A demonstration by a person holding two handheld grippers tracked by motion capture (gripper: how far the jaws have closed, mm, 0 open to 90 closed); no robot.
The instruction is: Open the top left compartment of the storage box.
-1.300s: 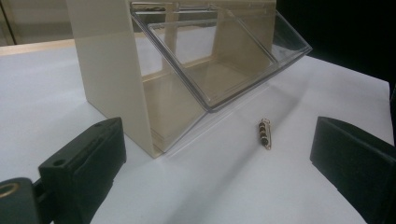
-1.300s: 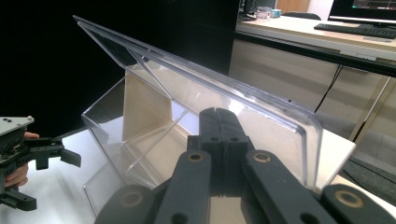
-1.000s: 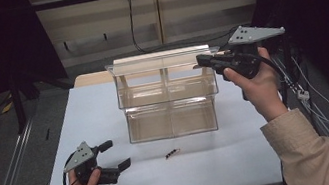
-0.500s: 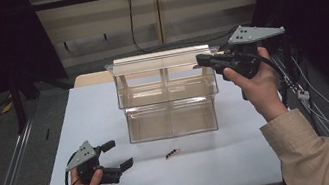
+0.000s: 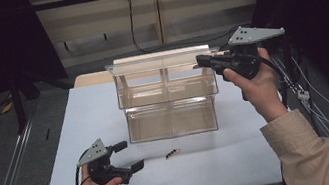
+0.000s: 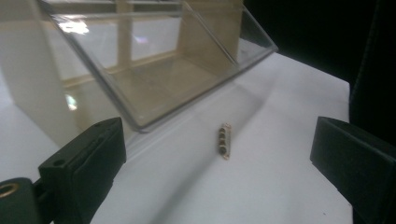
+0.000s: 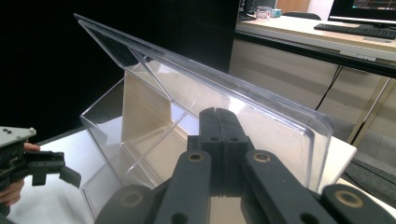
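On the white table a small connector lay just before the clear bin; the left gripper gaped beside it (the right gripper was closed, empty).

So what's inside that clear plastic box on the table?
The clear box looks empty: through its walls only bare shelves and a middle divider show. The small part lies outside, in front. The right gripper covers its top right corner.
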